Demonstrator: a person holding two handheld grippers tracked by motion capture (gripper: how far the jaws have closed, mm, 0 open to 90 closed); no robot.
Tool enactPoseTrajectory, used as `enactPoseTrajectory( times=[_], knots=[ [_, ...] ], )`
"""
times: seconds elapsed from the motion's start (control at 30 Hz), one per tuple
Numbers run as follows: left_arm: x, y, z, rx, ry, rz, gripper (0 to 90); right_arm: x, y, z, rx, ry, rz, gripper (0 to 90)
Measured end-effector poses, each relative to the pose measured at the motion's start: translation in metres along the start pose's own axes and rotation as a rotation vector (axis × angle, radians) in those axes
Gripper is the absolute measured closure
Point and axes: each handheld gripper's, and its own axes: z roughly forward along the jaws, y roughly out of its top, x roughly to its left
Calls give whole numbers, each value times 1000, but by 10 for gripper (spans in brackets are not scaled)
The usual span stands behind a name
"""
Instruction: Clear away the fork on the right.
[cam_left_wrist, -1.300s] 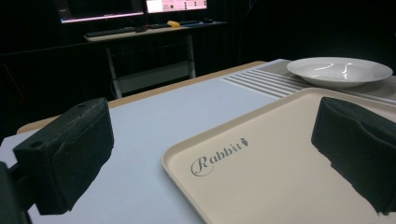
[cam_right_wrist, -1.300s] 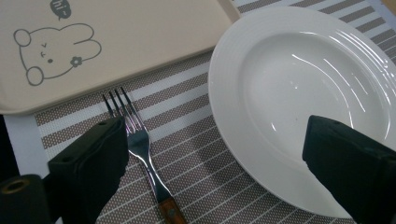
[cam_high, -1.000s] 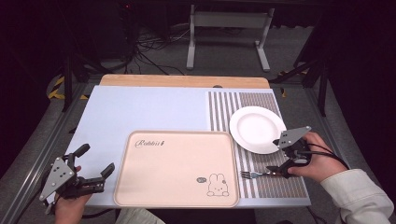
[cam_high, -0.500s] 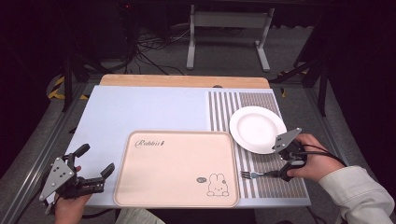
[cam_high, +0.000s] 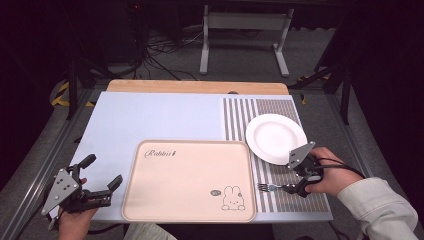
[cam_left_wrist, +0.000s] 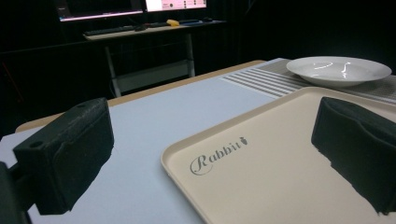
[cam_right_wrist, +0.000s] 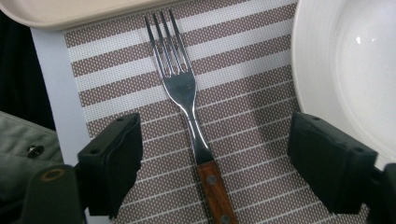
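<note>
Left tongs (cam_high: 102, 187): spread, empty, at the table's near left corner, well apart from the fork.
Tray (cam_high: 150, 200): reads "Rabbit", with a rabbit drawing.
Fork (cam_right_wrist: 184, 88): on the striped mat, handle running back between the jaws, tines toward the tray.
Right tongs (cam_right_wrist: 215, 163): nearer; apart, have just been closing, not yet pinching.

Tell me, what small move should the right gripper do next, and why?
Probably close the jaws further onto the fork's handle. In the right gripper view, the right gripper straddles the fork, which lies flat on the striped placemat. Its jaws have just been closing, but both pads stand clear of the wooden handle.
</note>
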Motion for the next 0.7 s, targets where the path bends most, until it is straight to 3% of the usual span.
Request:
enactPoseTrajectory(
  times=[0.13, 0.2, 0.3, 0.43, 0.5, 0.7],
  knots=[
    [0, 0, 0, 0, -1, 0, 0, 0, -2, 5, 45, 9, -32, 278],
    [0, 0, 0, 0, -2, -1, 0, 0, -4, 6, 63, 24, -38, 364],
    [0, 0, 0, -2, -2, -1, 0, 0, -6, 9, 94, 40, -58, 418],
    [0, 0, 0, 1, -2, -2, 0, -1, -9, 11, 126, 56, -51, 509],
    [0, 0, 0, 1, -1, -2, 0, -2, -10, 12, 140, 59, -86, 575],
    [0, 0, 0, 4, -2, -2, 0, -4, -12, 16, 171, 61, -124, 617]
  ],
)
